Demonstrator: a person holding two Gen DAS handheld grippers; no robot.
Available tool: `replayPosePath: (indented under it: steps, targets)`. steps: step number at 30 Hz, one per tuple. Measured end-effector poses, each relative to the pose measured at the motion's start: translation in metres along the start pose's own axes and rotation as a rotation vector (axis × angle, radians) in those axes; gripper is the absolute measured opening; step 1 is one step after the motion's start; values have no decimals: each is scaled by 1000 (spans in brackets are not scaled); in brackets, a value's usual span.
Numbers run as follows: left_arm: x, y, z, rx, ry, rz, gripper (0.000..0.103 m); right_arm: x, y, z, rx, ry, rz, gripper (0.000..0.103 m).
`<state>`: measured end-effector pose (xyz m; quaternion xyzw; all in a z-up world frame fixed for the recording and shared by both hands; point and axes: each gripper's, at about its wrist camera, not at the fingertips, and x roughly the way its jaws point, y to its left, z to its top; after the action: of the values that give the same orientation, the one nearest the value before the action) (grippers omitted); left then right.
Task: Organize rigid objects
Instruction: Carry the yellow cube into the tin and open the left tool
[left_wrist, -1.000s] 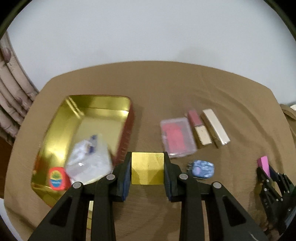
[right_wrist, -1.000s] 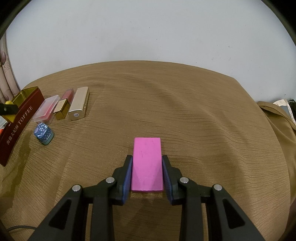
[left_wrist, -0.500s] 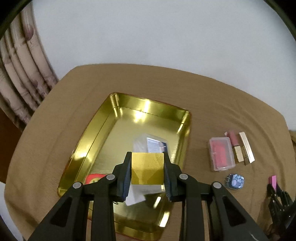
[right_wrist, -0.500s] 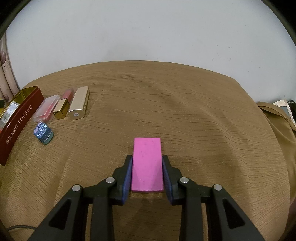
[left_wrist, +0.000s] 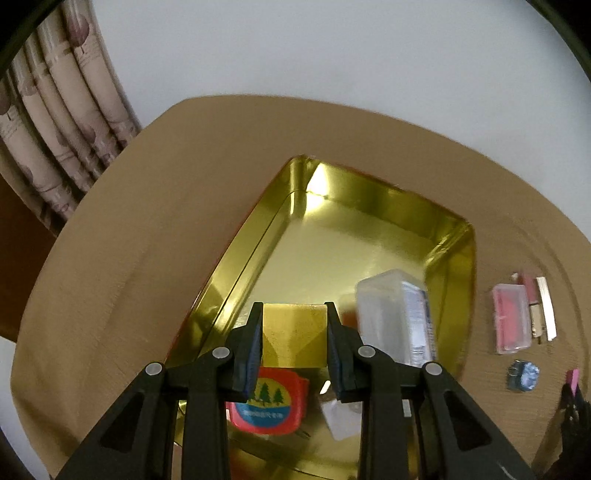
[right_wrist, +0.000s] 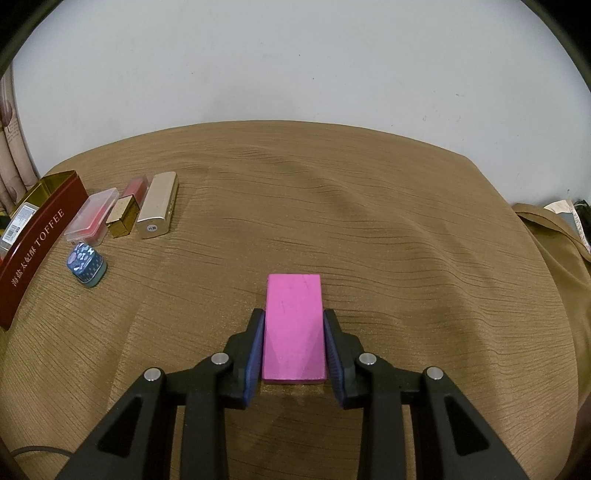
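The left hand-held gripper (left_wrist: 294, 341) is clenched on a gold square block (left_wrist: 294, 334) above the shiny gold rectangular tin tray (left_wrist: 373, 229), whose inside only the left wrist view shows: a clear plastic box (left_wrist: 393, 317) just right of its fingers, a red round-cornered tin (left_wrist: 267, 402) beneath; the right hand-held gripper (right_wrist: 294, 341) grips a pink rectangular block (right_wrist: 294, 326) on the brown cloth-covered worktop (right_wrist: 406, 240); only that view shows the tray's red "TOFFEE" side, far left.

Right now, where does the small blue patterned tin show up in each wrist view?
Left wrist: small blue patterned tin at far right, below the pink clear case.
Right wrist: the tin at far left, beside the red toffee tin.
Shared landmark: the pink clear case.
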<state>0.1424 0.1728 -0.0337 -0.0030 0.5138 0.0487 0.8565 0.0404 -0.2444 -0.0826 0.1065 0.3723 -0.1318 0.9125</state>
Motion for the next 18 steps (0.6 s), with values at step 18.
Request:
replayPosePath:
  steps: [18]
  targets:
    - [50,25,0,1,60,31,27,0,-1,0,-11,0,-11,32]
